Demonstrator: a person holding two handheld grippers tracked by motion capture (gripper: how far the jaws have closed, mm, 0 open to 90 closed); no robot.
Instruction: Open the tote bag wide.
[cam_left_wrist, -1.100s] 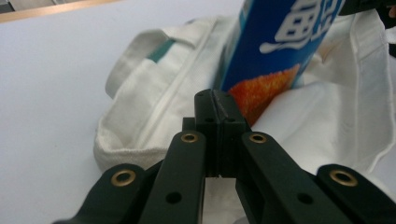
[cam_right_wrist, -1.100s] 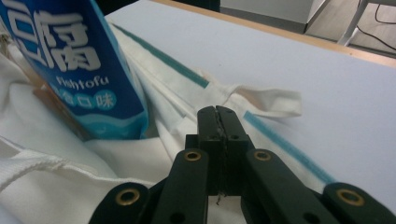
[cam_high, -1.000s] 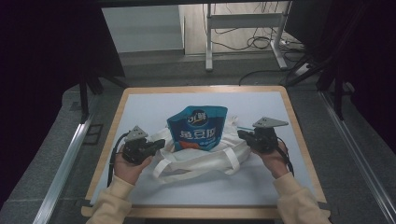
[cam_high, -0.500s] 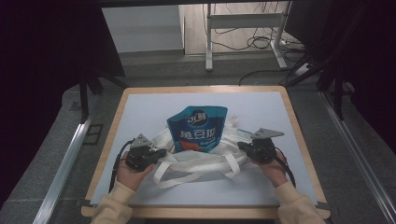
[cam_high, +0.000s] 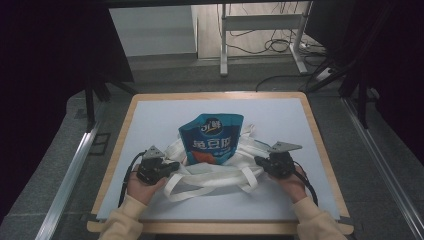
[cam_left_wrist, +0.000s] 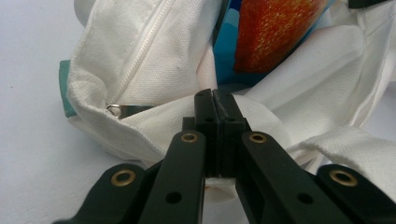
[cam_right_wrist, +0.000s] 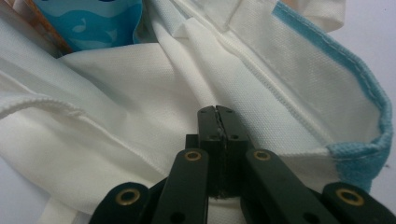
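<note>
Table (cam_high: 150, 115), bag (cam_high: 220, 170) between clamped grippers

table (cam_high: 150, 107) | cables on floor (cam_high: 280, 46) | metal frame legs (cam_high: 223, 47)

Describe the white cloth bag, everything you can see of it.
The bag is white woven cloth, crumpled and lying flat on the pale table. It has a white zipper with a metal pull, blue trim along one edge, and two long handles looped toward the person. A blue snack pouch sticks out of its open mouth. The left gripper and right gripper each pinch a fold of its cloth, one at either side.
</note>
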